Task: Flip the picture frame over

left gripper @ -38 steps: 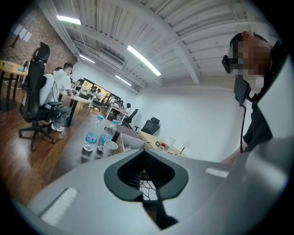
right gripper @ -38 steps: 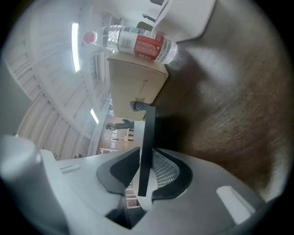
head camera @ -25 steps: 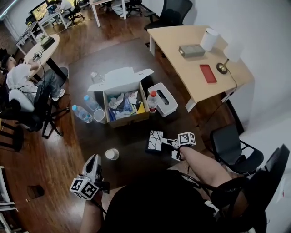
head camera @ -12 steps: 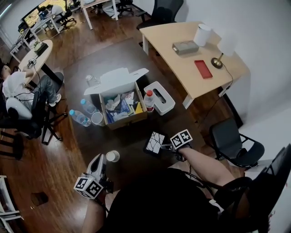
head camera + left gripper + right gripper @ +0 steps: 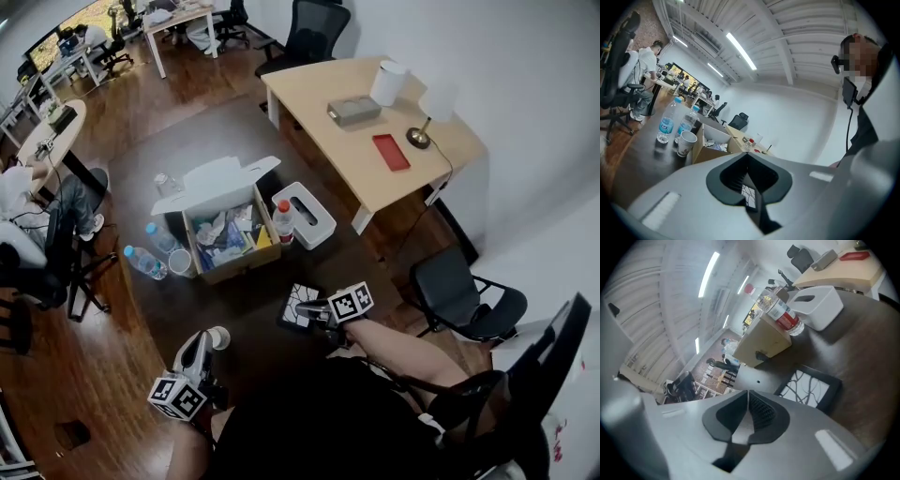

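dark wood floor (image 5: 122, 337), a pale wooden desk (image 5: 309, 89) against the white wall (image 5: 525, 94), a black office chair (image 5: 459, 295) nearby.

Black short-sleeved top (image 5: 309, 412) across the torso, plain, no print showing. Up at the head, a black camera unit (image 5: 836, 61), with a thin black cable (image 5: 847, 126) trailing down the chest. On the left gripper (image 5: 201, 339), a pale grey moulded shell and black ribbed pads (image 5: 733, 176) sunk in a spade-shaped recess. Same build on the right gripper (image 5: 314, 307), jaws just closing up with nothing between. Behind each, a marker cube (image 5: 176, 396): white faces, bold black square patterns.
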### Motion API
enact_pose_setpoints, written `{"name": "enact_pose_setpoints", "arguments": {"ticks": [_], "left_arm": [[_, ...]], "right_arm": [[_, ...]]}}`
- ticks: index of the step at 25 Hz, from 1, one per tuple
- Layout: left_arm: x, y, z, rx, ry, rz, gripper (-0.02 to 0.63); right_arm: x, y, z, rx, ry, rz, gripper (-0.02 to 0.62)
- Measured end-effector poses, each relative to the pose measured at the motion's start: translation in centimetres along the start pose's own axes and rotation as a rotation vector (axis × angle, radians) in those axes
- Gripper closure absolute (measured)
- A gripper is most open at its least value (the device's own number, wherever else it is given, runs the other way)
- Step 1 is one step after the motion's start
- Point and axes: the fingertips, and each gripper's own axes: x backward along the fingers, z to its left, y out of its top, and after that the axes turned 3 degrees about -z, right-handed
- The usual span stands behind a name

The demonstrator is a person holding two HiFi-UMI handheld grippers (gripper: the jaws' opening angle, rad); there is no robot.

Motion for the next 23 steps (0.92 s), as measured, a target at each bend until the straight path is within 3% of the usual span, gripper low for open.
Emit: {"name": "enact_pose_setpoints", "arguments": {"ticks": [6, 23], "left_arm": [[0.3, 0.6, 0.0, -0.029, -0.005, -0.004, 0.606], [2.9, 1.7, 0.6, -0.06, 0.039, -0.063, 0.606]], "right_arm": [[-2.3, 0.0, 1.9, 0.01, 0.036, -0.032, 0.591], [-2.1, 0.4, 0.1, -0.096, 0.021, -0.097, 0.592]]}}
